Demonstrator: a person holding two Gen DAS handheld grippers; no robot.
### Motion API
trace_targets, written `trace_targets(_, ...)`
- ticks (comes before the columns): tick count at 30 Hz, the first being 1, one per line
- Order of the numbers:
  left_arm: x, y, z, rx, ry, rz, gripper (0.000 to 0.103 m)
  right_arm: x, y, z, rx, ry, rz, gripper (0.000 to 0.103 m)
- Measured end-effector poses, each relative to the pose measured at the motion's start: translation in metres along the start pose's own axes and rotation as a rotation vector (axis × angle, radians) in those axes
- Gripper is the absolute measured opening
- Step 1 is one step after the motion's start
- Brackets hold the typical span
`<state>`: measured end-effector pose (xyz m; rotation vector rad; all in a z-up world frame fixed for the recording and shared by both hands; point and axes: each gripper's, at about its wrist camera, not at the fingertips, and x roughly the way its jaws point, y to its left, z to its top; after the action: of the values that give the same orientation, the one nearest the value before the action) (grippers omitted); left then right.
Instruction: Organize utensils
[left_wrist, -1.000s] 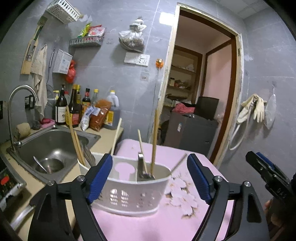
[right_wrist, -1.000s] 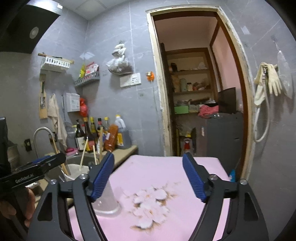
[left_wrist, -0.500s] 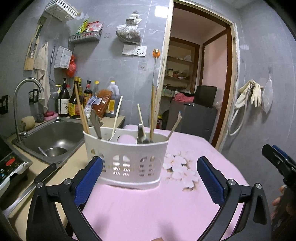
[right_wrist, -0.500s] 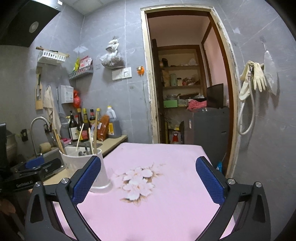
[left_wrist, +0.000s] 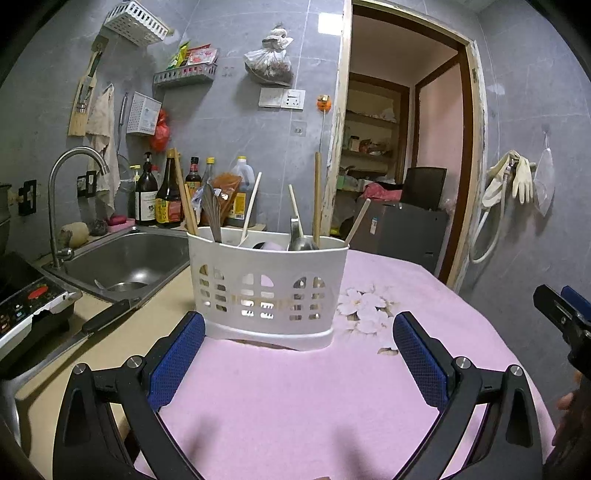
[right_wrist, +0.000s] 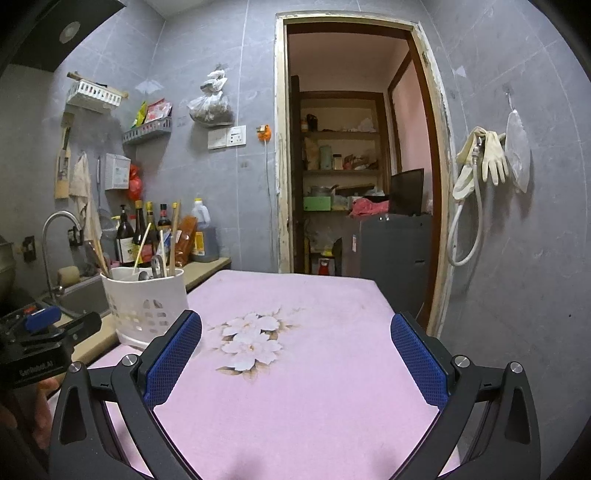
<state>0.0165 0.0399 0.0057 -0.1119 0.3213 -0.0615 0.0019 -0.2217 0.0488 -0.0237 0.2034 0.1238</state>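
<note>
Utensils stand already in the white holder (left_wrist: 267, 291): chopsticks (left_wrist: 183, 192) on the left, a metal spoon (left_wrist: 301, 240) on the right. The holder sits on the far left part of the pink cloth (left_wrist: 295, 398), near the sink (left_wrist: 125, 258). My left gripper (left_wrist: 299, 354) is spread wide just before it, holding nothing. My right gripper (right_wrist: 295, 354) is also spread and empty. I see no loose utensil on the cloth, so I judge the task almost finished.
</note>
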Motion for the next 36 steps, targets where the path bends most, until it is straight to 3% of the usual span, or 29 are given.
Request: trace_targets(36, 0.0028, 0.0087, -0.0017, -0.016, 0.002, 0.005, 0.1, 0.0063, -0.0013, -0.0016, -0.001, 0.021, 0.008, 0.103)
